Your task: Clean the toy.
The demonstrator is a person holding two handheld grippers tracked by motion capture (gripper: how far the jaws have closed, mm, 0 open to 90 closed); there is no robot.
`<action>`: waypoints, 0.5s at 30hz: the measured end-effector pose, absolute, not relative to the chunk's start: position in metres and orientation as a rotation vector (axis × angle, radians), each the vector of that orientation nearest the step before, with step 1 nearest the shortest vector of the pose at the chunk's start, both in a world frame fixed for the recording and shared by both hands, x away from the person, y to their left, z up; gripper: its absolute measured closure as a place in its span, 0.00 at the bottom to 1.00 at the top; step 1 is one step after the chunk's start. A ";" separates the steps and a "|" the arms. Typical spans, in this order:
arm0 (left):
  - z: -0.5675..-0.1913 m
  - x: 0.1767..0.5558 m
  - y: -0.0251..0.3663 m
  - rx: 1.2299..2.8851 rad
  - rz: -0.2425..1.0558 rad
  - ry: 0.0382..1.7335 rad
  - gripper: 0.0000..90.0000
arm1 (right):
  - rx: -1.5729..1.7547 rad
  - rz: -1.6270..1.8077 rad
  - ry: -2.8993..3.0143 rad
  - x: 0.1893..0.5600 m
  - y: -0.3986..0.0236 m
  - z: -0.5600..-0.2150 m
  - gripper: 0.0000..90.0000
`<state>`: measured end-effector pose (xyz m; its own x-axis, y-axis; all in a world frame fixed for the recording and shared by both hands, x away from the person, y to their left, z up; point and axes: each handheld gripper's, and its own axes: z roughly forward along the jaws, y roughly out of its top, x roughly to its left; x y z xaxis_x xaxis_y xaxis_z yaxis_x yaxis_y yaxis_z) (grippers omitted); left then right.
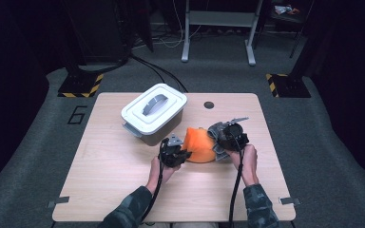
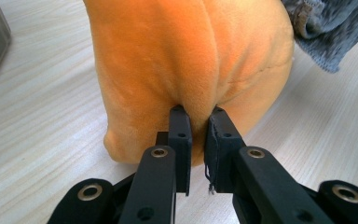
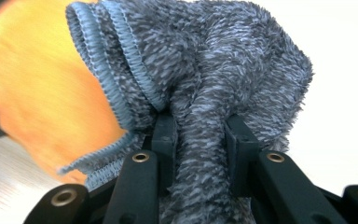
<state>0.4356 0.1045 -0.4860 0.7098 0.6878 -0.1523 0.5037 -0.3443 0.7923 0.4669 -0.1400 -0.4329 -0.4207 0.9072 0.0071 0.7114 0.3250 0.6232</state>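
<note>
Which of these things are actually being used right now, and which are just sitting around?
In use:
- orange plush cloth, pinched by the left gripper
- grey fluffy cloth, pinched by the right gripper

Sitting around:
- lidded white box
- table

Left hand-held gripper (image 2: pixel 198 116) and right (image 3: pixel 200 126) clamped (seemingly level)

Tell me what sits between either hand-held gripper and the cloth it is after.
Nothing visible does. The left hand-held gripper already pinches the orange cloth, and the right hand-held gripper is clamped on the grey towel.
</note>
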 end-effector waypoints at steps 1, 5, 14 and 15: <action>-0.486 0.436 0.104 2.019 0.261 0.910 0.91 | 1.451 0.787 2.251 0.467 -0.142 -0.436 0.77; -0.486 0.436 0.104 2.022 0.262 0.912 0.91 | 1.499 0.763 2.249 0.469 -0.148 -0.445 0.78; -0.486 0.435 0.104 2.018 0.259 0.914 0.91 | 1.586 0.719 2.279 0.476 -0.156 -0.471 0.77; -0.487 0.435 0.104 2.018 0.260 0.915 0.91 | 1.597 0.712 2.295 0.477 -0.156 -0.476 0.77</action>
